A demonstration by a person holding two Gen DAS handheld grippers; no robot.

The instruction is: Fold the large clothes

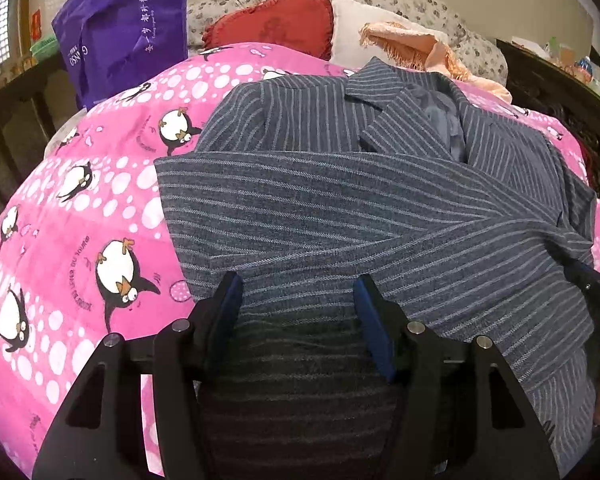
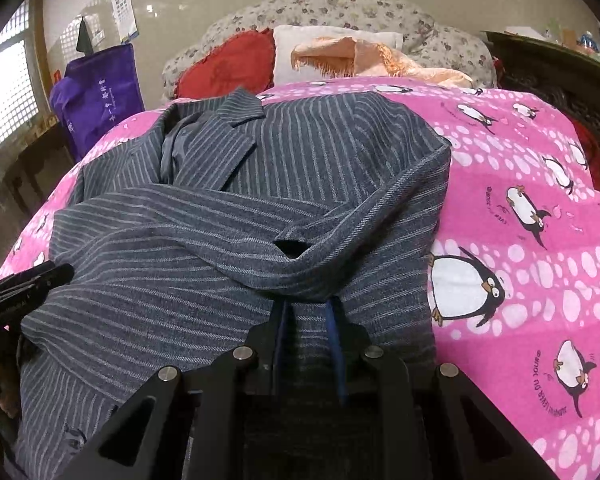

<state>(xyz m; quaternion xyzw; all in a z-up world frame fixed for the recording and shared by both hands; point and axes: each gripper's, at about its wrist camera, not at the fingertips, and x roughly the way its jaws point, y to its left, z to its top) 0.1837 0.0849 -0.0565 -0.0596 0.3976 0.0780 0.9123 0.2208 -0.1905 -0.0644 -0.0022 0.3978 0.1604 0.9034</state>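
Note:
A grey pinstriped jacket (image 1: 340, 208) lies on the pink penguin duvet (image 1: 80, 200), collar toward the pillows, with a sleeve folded across its front. My left gripper (image 1: 298, 284) hovers over the jacket's near left part, its blue-padded fingers (image 1: 230, 300) wide apart and gripping nothing. In the right wrist view the jacket (image 2: 220, 240) fills the middle. My right gripper (image 2: 306, 308) is shut on a fold of it, and the sleeve cuff (image 2: 296, 248) drapes over its hidden fingertips. The left gripper (image 2: 28, 280) shows at the left edge there.
Red pillow (image 1: 276, 24), white pillow and a peach fringed cloth (image 1: 420, 48) lie at the bed's head. A purple bag (image 1: 124, 28) hangs at the far left. Dark carved wooden furniture (image 1: 560, 92) stands along the right side. Bare duvet (image 2: 520, 160) stretches right of the jacket.

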